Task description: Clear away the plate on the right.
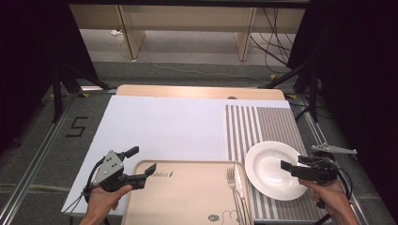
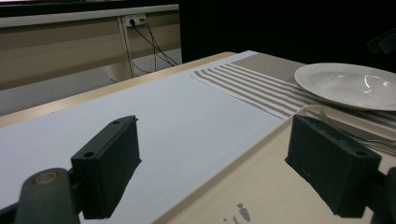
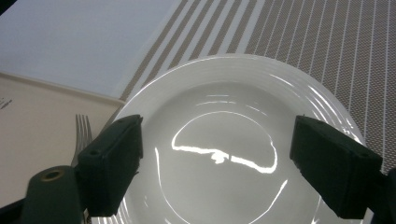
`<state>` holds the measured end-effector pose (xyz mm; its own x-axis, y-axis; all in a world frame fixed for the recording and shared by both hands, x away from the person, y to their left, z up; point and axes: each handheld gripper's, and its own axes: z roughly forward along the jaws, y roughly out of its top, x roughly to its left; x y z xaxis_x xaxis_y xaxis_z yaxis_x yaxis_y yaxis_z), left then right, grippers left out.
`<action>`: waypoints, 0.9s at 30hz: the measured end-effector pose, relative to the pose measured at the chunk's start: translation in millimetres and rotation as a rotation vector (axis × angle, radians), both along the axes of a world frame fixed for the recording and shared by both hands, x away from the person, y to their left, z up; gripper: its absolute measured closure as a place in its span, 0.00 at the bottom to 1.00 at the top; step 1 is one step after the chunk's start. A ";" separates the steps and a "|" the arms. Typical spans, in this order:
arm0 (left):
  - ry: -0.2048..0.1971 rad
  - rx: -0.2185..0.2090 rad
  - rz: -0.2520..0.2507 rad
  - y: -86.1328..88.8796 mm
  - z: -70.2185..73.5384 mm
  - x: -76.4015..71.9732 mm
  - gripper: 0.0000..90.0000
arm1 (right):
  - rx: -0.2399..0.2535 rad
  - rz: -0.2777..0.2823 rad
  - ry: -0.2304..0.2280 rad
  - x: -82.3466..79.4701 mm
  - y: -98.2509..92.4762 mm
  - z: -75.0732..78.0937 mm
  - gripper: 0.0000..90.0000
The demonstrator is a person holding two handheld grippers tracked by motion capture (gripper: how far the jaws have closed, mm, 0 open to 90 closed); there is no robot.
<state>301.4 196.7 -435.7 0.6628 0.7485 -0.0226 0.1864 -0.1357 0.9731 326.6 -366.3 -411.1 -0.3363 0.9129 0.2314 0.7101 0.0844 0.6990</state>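
Nearest the person, a tan tray [image 1: 187,197] lies on the tabletop [image 1: 197,91], with a fork [image 1: 231,180] and a knife [image 1: 239,187] side by side along its right edge. The left gripper [image 1: 141,165] hovers at the tray's near-left corner, jaws spread wide and holding nothing; in the left gripper view one jaw stands over the white sheet [image 2: 154,116] and the other over the tray [image 2: 261,186]. To the right, the right gripper [image 1: 287,166] hangs over the near-right part of the white plate [image 1: 274,168], jaws released and apart, gripping nothing; in the right gripper view the plate [image 3: 219,140] shows between them. The plate rests on a striped mat [image 1: 263,124], just right of the tray. The mat runs to the far right of the tabletop, touching the white sheet [image 1: 164,126] on its left.
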 end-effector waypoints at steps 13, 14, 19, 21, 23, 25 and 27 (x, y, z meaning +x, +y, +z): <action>-0.008 0.009 -0.006 -0.5 -0.3 -1.8 0.18 | 0.027 -0.098 0.021 -1.5 -21.2 -4.7 0.20; -0.007 0.006 -0.004 -0.1 -0.5 -1.9 0.18 | 0.025 -0.086 0.006 -0.4 -23.9 -6.0 0.20; -0.010 0.007 -0.004 1.2 -0.2 -2.6 0.18 | 0.041 -0.139 0.071 0.2 -30.1 -9.3 0.20; -0.011 0.006 -0.008 0.6 -0.5 -2.2 0.18 | 0.051 -0.149 0.085 0.9 -32.3 -12.9 0.20; -0.009 0.008 -0.007 -0.2 -0.5 -2.1 0.18 | 0.064 -0.148 0.085 3.6 -35.5 -18.7 0.20; -0.009 0.010 -0.009 -0.7 -0.5 -2.0 0.18 | 0.063 -0.166 0.122 3.2 -38.8 -19.7 0.20; -0.009 0.010 -0.009 -0.5 -0.5 -1.8 0.18 | 0.081 -0.168 0.110 5.1 -42.4 -24.7 0.21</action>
<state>299.6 196.1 -436.2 0.6695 0.7427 -0.0092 0.1767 -0.1473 0.9732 331.7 -408.7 -435.8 -0.1495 0.9310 0.3330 0.7817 -0.0949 0.6164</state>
